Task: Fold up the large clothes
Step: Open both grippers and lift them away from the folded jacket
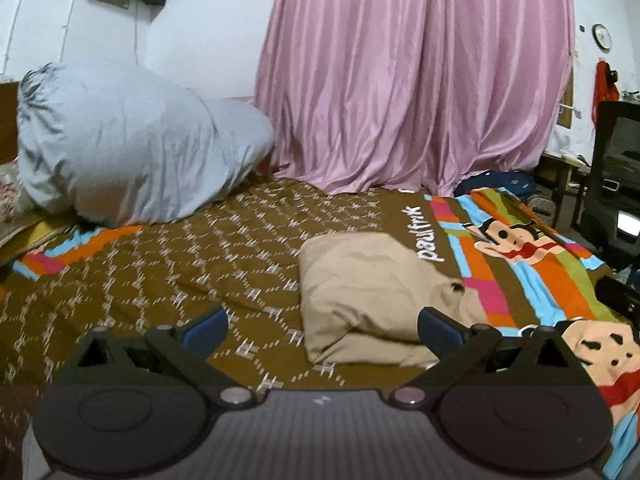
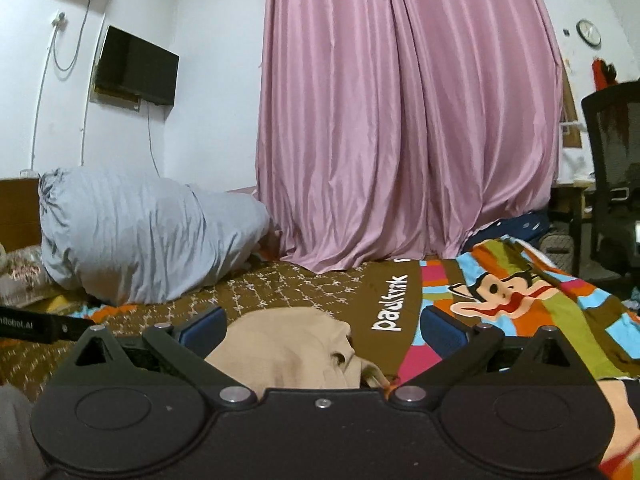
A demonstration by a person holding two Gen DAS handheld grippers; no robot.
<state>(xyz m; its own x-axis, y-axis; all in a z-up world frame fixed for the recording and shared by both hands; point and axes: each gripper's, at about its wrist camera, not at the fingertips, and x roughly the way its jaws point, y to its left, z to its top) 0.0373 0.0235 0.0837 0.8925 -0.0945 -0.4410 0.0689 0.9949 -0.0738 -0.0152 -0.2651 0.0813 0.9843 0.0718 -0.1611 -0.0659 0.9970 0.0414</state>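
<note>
- While both grippers hover with jaws spread wide and nothing held, a beige garment (image 1: 372, 296) lies folded into a compact bundle on the bed (image 1: 160, 280), resting on the brown patterned part of the bedspread beside the white "paulfrank" lettering (image 1: 430, 236).
- Left gripper (image 1: 322, 322) sits just short of the garment's near edge, its right finger overlapping the bundle's corner in the left wrist view; whether it touches the cloth cannot be told.
- Right gripper (image 2: 322, 326) hangs low over the garment (image 2: 288, 348), which fills the gap between its blue-padded fingers.
- Striped panels with a cartoon monkey (image 1: 508, 240) cover the bedspread to the garment's right.
- A large pale blue pillow (image 1: 132, 152) is propped at the far left end of the bed.
- Pink curtains (image 1: 416, 76) hang behind the bed, their hems touching it.
- A dark screen (image 2: 136, 66) is mounted on the white wall at left; a round clock (image 2: 589, 32) hangs at right, above a black mesh chair (image 2: 616, 168).
</note>
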